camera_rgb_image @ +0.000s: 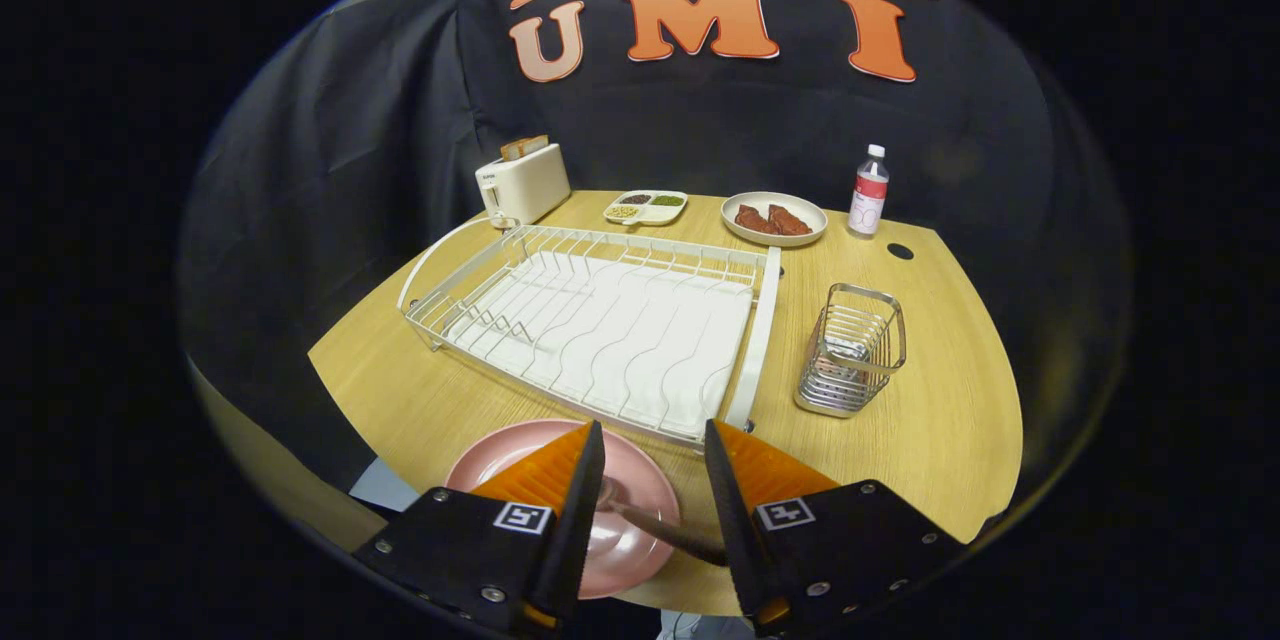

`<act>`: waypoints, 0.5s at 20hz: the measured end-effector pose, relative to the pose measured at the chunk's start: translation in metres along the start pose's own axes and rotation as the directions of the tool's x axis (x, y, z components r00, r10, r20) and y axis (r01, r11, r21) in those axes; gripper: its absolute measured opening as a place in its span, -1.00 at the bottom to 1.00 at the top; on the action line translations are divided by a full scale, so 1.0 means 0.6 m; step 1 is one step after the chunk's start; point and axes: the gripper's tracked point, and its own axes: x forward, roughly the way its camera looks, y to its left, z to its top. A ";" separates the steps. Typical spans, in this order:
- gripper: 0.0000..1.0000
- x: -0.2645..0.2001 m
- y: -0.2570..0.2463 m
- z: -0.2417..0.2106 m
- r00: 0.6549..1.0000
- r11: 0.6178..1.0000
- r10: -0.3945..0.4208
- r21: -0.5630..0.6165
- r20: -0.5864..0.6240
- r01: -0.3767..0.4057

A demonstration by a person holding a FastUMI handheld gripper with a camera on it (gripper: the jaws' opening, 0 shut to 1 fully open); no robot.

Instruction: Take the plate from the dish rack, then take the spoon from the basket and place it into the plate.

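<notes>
A pink plate [650,485] lies on the wooden table [930,420], in front of the white wire dish rack [600,330], which holds nothing. A spoon [650,523] rests in the plate, its bowl near the left finger and its handle reaching back toward the right finger. My gripper [653,425] hangs over the plate, open, its fingers standing apart on either side of the spoon without pressing on it. The metal wire basket [850,350] stands to the right of the rack; something pale shows inside it.
Along the back of the table stand a cream toaster [522,182], a divided snack tray [645,207], a plate of red food [774,218] and a small bottle [868,190]. The table's front edge runs just under the pink plate.
</notes>
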 end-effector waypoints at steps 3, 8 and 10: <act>0.38 0.001 -0.004 0.013 1.000 1.000 -0.011 0.002 0.016 0.011; 0.60 -0.015 -0.021 0.066 0.995 0.999 -0.050 0.011 0.085 0.049; 0.70 -0.024 -0.029 0.103 0.988 0.998 -0.068 0.025 0.135 0.066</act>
